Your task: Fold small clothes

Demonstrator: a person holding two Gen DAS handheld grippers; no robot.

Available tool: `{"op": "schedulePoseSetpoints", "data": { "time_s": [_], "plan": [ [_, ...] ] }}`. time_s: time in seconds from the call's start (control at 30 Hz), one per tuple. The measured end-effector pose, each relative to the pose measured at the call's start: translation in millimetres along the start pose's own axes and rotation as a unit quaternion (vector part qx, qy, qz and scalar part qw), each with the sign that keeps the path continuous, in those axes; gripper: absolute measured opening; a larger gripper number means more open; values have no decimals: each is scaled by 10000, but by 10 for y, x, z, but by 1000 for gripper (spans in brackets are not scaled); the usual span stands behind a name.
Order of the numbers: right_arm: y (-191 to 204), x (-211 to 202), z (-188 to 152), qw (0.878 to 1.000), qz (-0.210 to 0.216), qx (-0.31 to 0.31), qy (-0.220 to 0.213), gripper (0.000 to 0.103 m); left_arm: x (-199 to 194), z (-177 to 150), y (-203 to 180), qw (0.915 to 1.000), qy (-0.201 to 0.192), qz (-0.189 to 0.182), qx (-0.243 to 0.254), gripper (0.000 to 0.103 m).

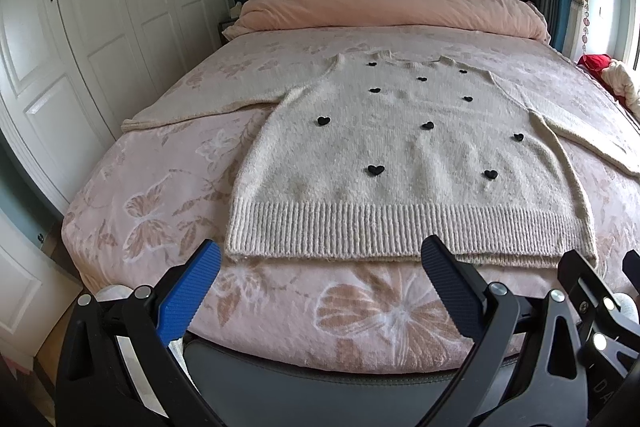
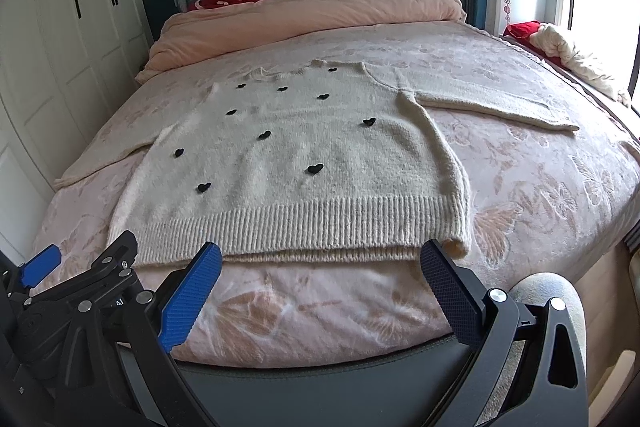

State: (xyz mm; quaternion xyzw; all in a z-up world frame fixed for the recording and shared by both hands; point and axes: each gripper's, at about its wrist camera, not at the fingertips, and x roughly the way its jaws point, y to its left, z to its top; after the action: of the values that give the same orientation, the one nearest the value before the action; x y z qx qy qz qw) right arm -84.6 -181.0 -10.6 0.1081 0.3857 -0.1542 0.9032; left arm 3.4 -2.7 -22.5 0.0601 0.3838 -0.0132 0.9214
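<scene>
A cream knit sweater (image 1: 400, 155) dotted with small black hearts lies flat on the pink bed, both sleeves spread outward and the ribbed hem nearest me. My left gripper (image 1: 320, 251) stands open just short of the hem, nothing between its blue fingers. In the right wrist view the same sweater (image 2: 288, 163) fills the middle, and my right gripper (image 2: 320, 253) is open at the hem's right half, touching nothing. The left gripper's frame (image 2: 80, 291) shows at the lower left there.
A floral pink bedspread (image 1: 160, 195) covers the bed, with a rolled peach duvet (image 1: 392, 3) at the headboard. White wardrobes (image 1: 80, 27) line the left side. Red and cream cloth (image 2: 560, 47) lies by the window on the right. A dark footboard (image 1: 320, 387) runs below the grippers.
</scene>
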Motion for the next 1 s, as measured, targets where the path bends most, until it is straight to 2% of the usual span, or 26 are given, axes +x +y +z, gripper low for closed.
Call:
{"op": "schedulePoseSetpoints", "data": {
  "time_s": [0.13,0.23,0.3,0.4,0.47,0.63,0.77,0.87,0.9,0.97,1.0],
  "plan": [
    [-84,84,82,9999,65,-83,39,98,66,59,6,9998,115,-138,-32,98],
    [-370,174,304,9997,180,159,-2,98,113,208,63,9996,82,-225,-160,98],
    [-742,322,550,9986,204,480,13,98,160,319,114,9989,102,-339,-315,98],
    [-1555,665,935,9917,96,1283,7,98,282,517,189,9963,170,-567,-630,98],
    [-2215,946,1155,9815,-79,1914,-31,98,379,618,199,9945,192,-707,-755,98],
    [-3573,1588,1517,9520,-584,3004,-9,89,622,762,62,9969,172,-498,-585,98],
    [-4201,1930,1633,9290,-778,3618,16,88,802,797,-91,9980,289,-429,-357,98],
    [-4488,2162,1662,9140,-928,3950,62,86,920,784,-131,9972,442,-480,-352,98],
    [-4550,2214,1651,9090,-939,4060,64,83,964,780,-143,9969,491,-491,-362,98],
    [-4697,2319,1592,8969,-855,4338,29,67,1032,764,-157,9965,567,-492,-366,98],
    [-4733,2354,1585,8932,-857,4413,-23,63,1074,758,-159,9962,614,-494,-372,98]
  ]
}}
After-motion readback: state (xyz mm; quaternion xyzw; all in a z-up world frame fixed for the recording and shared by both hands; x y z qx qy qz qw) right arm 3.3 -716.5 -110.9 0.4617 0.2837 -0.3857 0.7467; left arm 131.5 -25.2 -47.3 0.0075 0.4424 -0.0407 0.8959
